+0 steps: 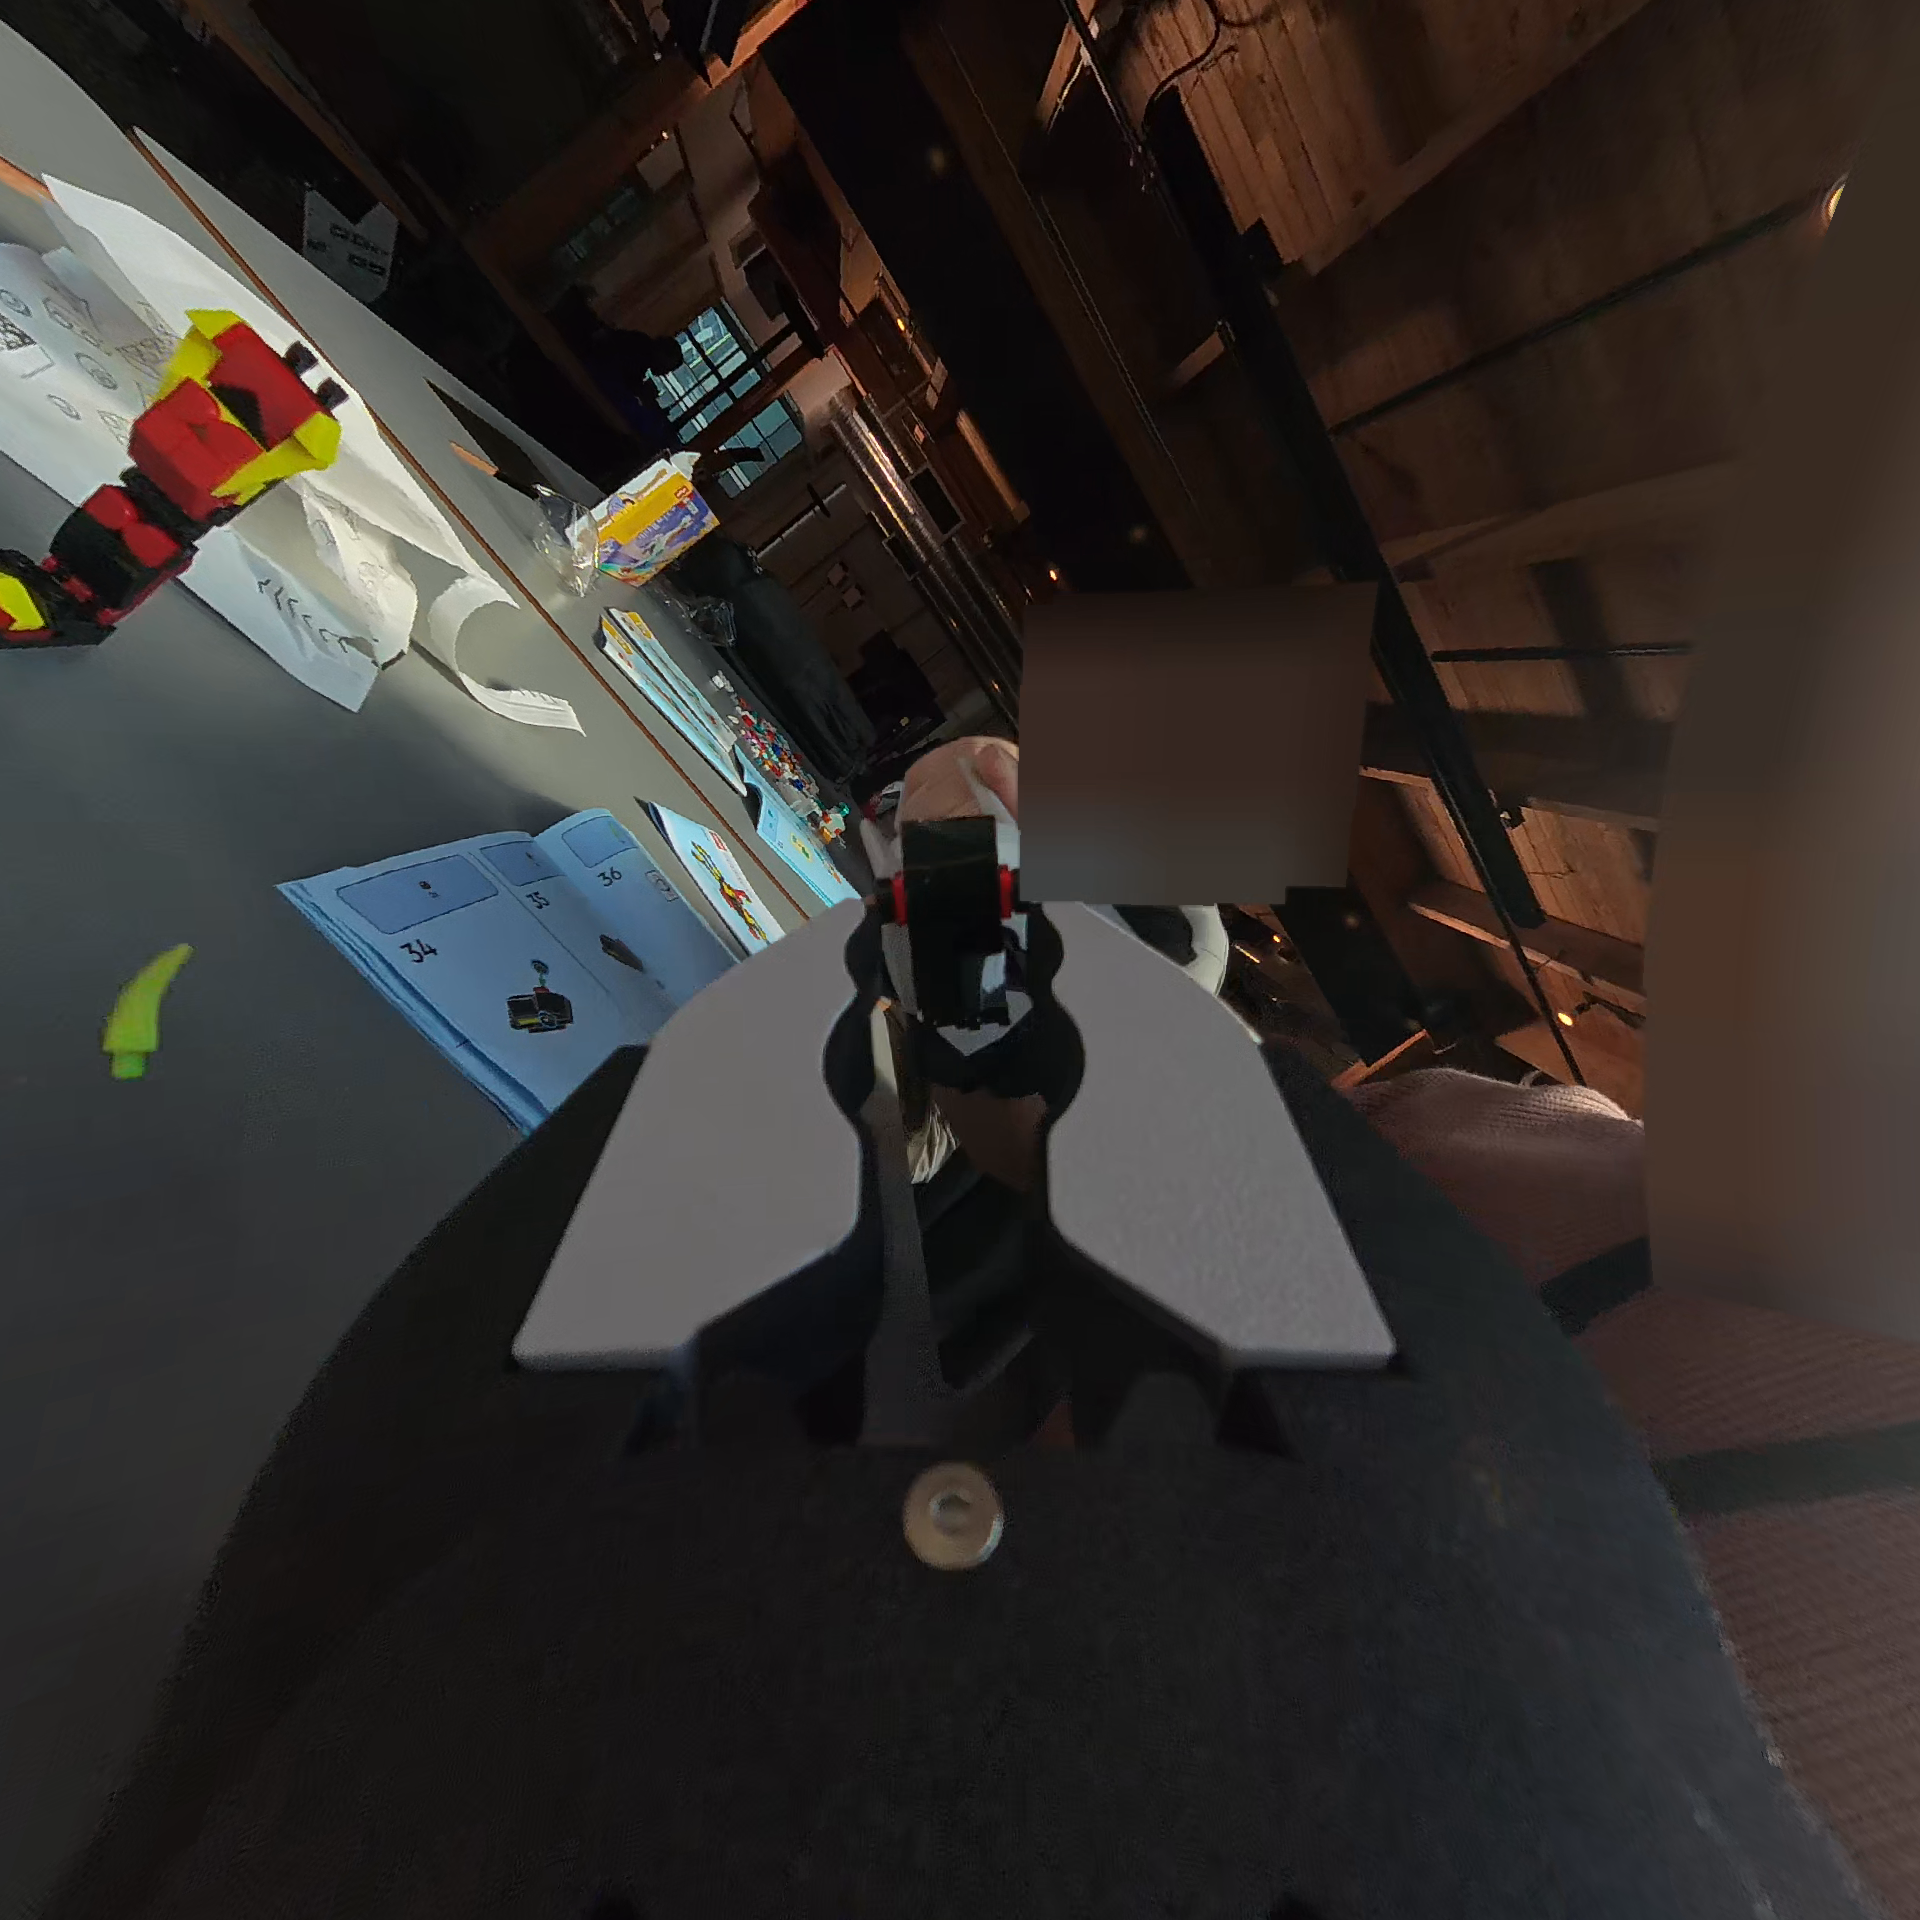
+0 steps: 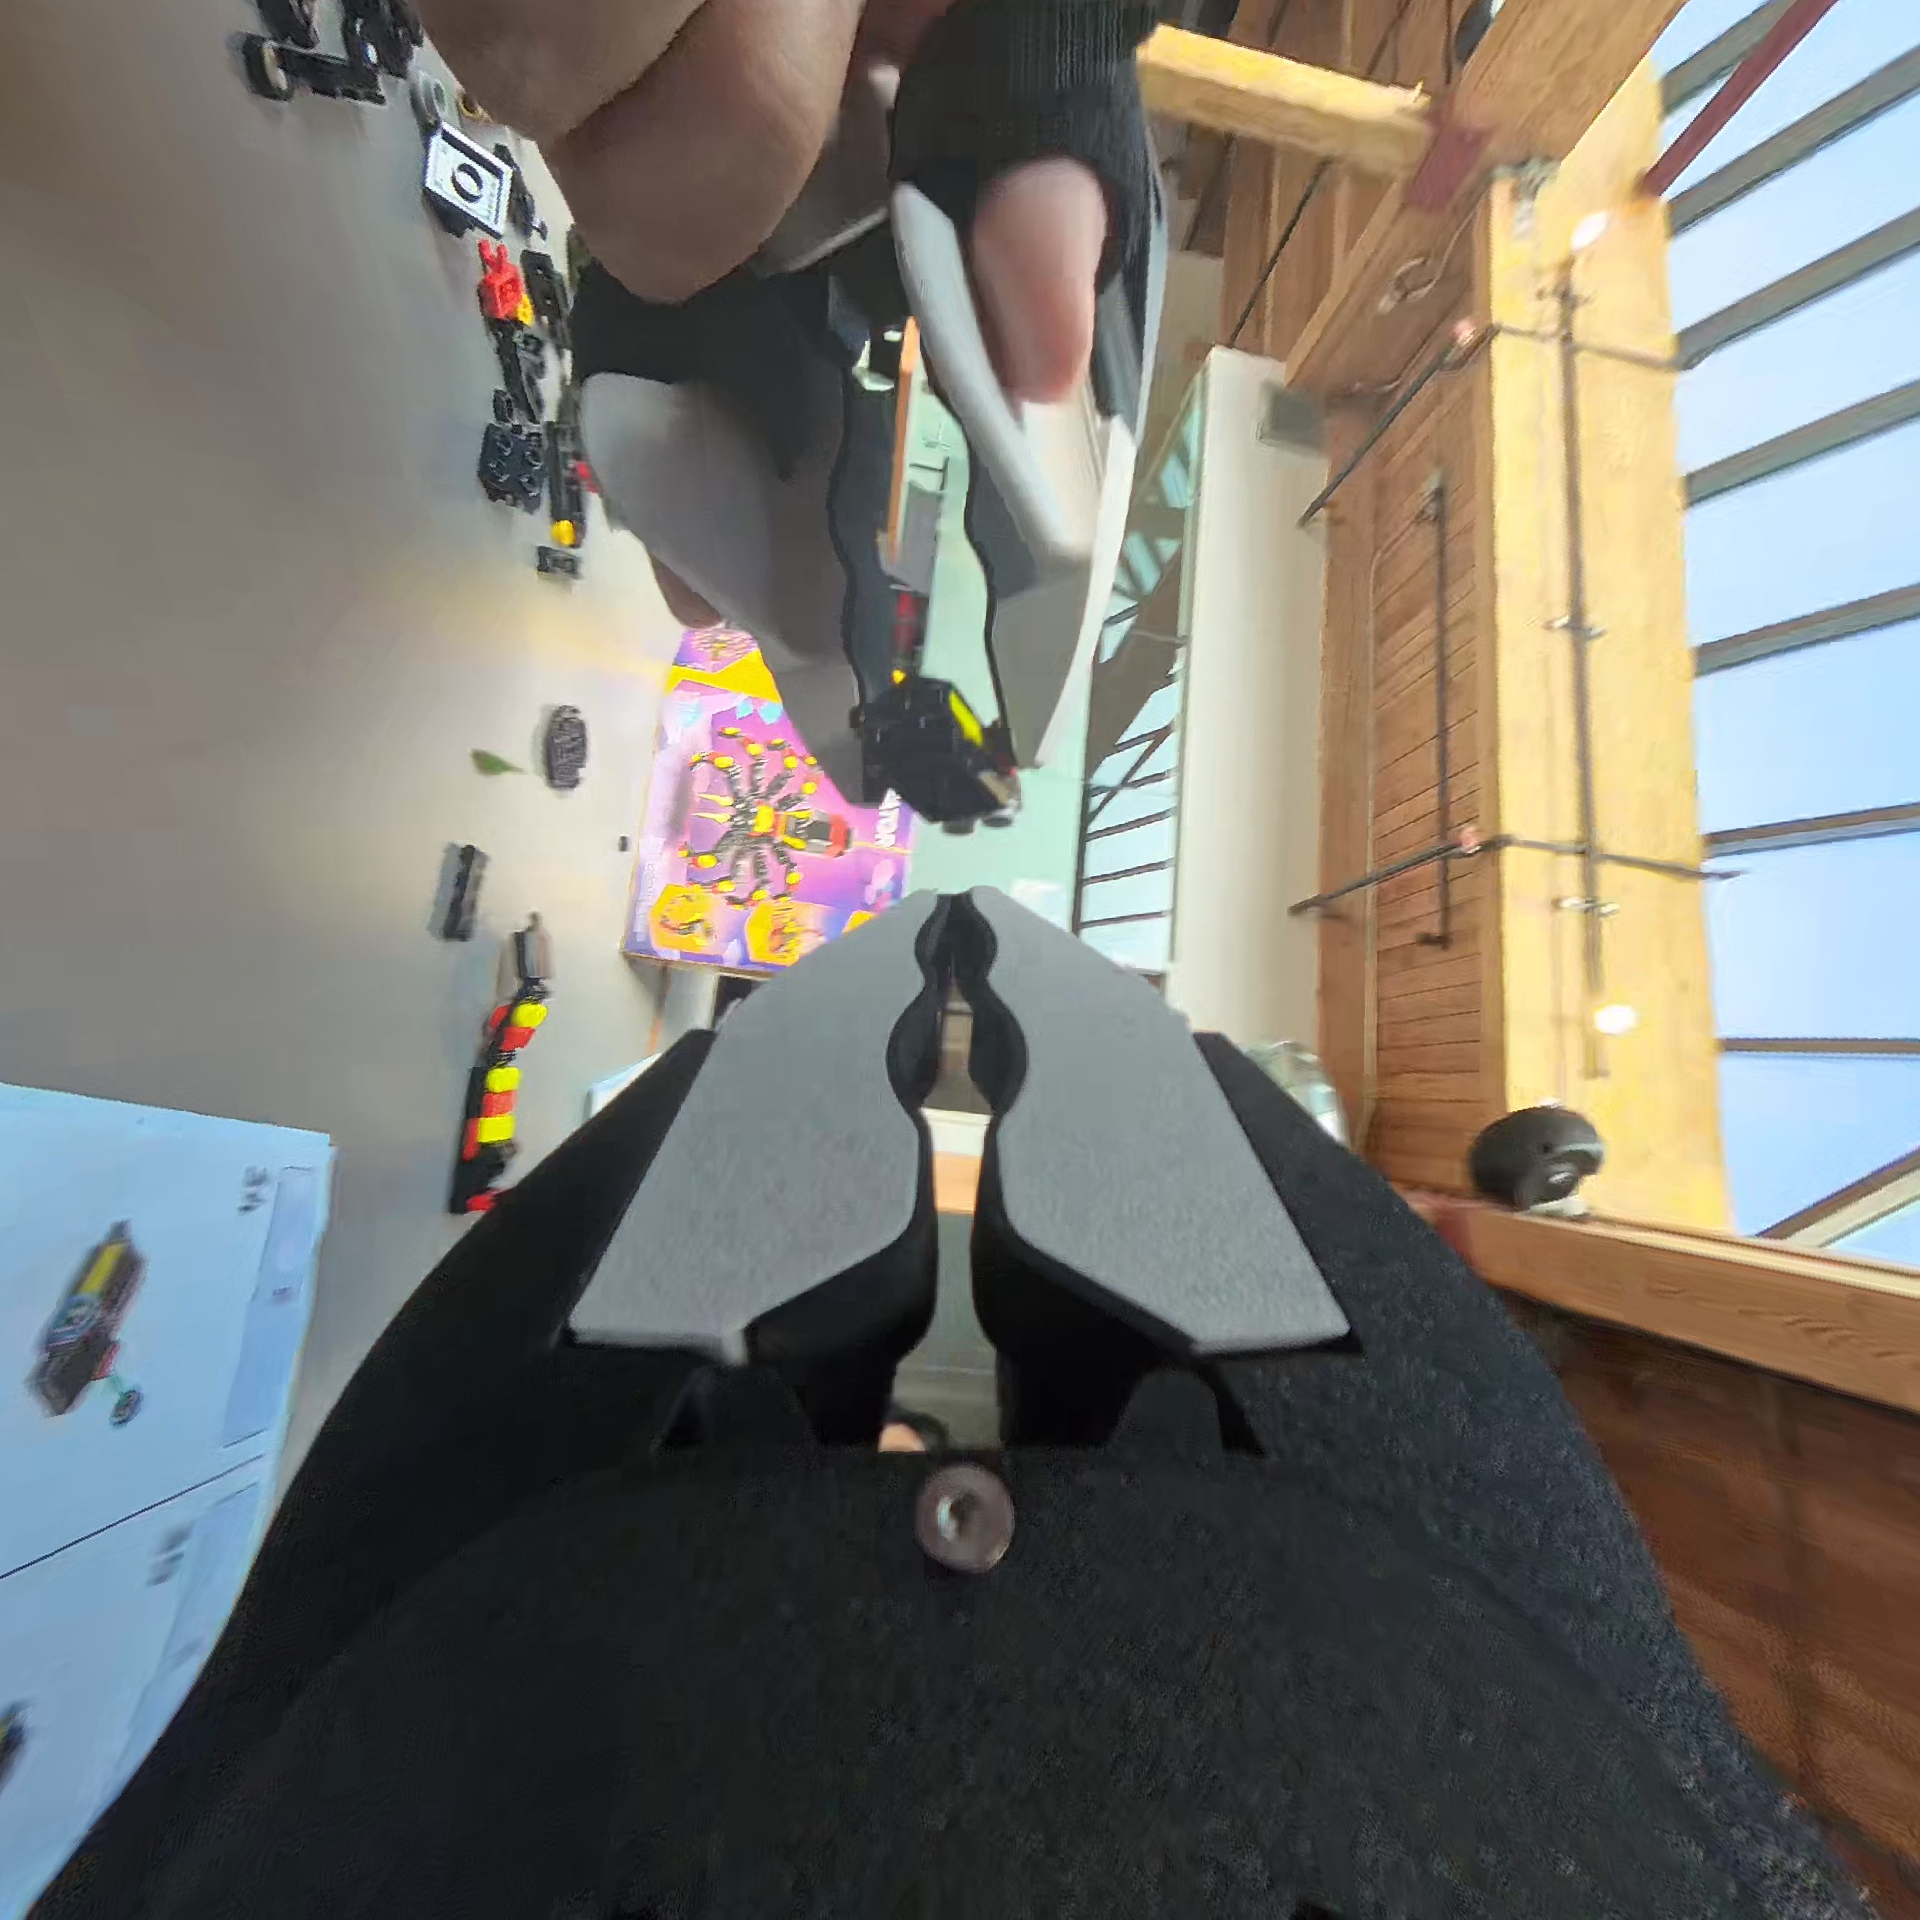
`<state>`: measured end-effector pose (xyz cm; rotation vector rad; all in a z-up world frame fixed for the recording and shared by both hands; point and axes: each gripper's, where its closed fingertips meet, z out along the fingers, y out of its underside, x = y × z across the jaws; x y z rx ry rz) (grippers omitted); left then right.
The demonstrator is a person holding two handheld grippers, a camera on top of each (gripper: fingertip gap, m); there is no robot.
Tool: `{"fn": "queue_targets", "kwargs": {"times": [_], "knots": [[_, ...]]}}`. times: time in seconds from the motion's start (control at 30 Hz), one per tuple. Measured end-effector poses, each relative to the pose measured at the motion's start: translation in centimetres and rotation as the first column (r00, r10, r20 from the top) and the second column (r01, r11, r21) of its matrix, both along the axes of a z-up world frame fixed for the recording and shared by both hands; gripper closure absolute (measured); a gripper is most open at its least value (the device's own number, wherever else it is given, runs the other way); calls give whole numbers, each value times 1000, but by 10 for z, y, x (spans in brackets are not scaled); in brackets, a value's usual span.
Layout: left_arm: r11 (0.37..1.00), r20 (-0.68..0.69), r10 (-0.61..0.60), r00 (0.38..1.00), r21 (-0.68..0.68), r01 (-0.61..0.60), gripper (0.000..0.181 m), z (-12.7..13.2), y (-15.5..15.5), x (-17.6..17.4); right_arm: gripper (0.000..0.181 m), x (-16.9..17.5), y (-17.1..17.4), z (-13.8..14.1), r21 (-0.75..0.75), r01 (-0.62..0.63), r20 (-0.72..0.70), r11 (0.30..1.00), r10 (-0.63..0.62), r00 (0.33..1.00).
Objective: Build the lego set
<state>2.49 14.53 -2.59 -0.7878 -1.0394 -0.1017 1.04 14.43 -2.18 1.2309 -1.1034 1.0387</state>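
Sub-assembly step, judged: left gripper (image 1: pixel 951 935) clamps black lego module (image 1: pixel 951 914) at frame centre; right gripper (image 2: pixel 951 914), jaws closed and empty, must next fetch a part

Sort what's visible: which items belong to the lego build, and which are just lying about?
In use: black lego sub-assembly in left gripper; right gripper; open instruction booklet; loose lego pieces.
Lying about: lego box; plastic bag; white papers.

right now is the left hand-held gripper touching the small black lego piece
Touching. The left wrist view shows the left hand-held gripper clamped on the black lego piece, both fingers pressing its sides; the right wrist view agrees.
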Motion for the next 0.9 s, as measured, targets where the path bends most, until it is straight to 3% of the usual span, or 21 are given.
{"fn": "queue_targets", "kwargs": {"times": [0.03, 0.07, 0.1, 0.13, 0.2, 0.23, 0.3, 0.37, 0.43, 0.47, 0.53, 0.57, 0.67, 0.73, 0.77, 0.83, 0.9], "knots": [[1000, 2, 14, 1000, -25, -14, 155, -3, -4, 1, 181, -12, -1, -13, 85, 50, 141, 995, -62, 988], [998, 0, 30, 1000, -61, -30, 155, -4, -10, 3, 181, -27, -1, -27, 191, 103, 325, 976, -161, 932], [991, -6, 52, 999, -122, -52, 155, -7, -15, 5, 181, -38, 1, -42, 308, 125, 518, 943, -277, 809], [977, -13, 74, 997, -198, -75, 155, -10, -21, 7, 181, -39, 3, -57, 426, 59, 665, 903, -357, 656], [915, -19, 111, 994, -388, -110, 155, -21, -32, 11, 180, -36, 5, -71, 524, -100, 814, 846, -464, 349], [855, -20, 133, 991, -504, -125, 155, -29, -38, 13, 173, -36, 4, -75, 545, -166, 832, 822, -504, 231], [664, -33, 183, 983, -733, -148, 155, -47, -52, 18, 163, -41, -3, -75, 523, -222, 851, 823, -518, 84], [364, -126, 233, 964, -908, -207, 154, -59, -70, 20, 162, -35, -13, -62, 410, -320, 890, 854, -451, -63], [114, -232, 202, 951, -959, -259, 155, -63, -72, 20, 169, -16, -22, -43, 240, -464, 875, 853, -397, -277], [30, -268, 172, 948, -960, -277, 155, -65, -68, 19, 170, -6, -25, -35, 160, -532, 837, 831, -400, -373], [-62, -314, 113, 943, -949, -309, 155, -67, -59, 16, 165, 5, -32, -31, 78, -585, 744, 808, -438, -505], [-111, -352, 90, 931, -933, -342, 155, -65, -56, 15, 157, 9, -35, -36, 90, -591, 714, 802, -466, -523], [-228, -433, 42, 901, -882, -413, 154, -54, -52, 12, 150, 21, -37, -62, 216, -592, 705, 776, -544, -456], [-287, -429, 6, 903, -866, -409, 154, -57, -48, 10, 151, 29, -39, -52, 141, -617, 687, 774, -526, -502], [-301, -426, -11, 905, -861, -409, 154, -59, -45, 10, 153, 30, -42, -49, 124, -615, 683, 779, -516, -516], [-304, -419, -28, 908, -862, -407, 155, -61, -39, 10, 169, 34, -43, -58, 183, -611, 715, 771, -530, -455], [-302, -396, -24, 918, -872, -385, 155, -66, -39, 11, 170, 33, -42, -62, 231, -590, 738, 774, -534, -412]]}}
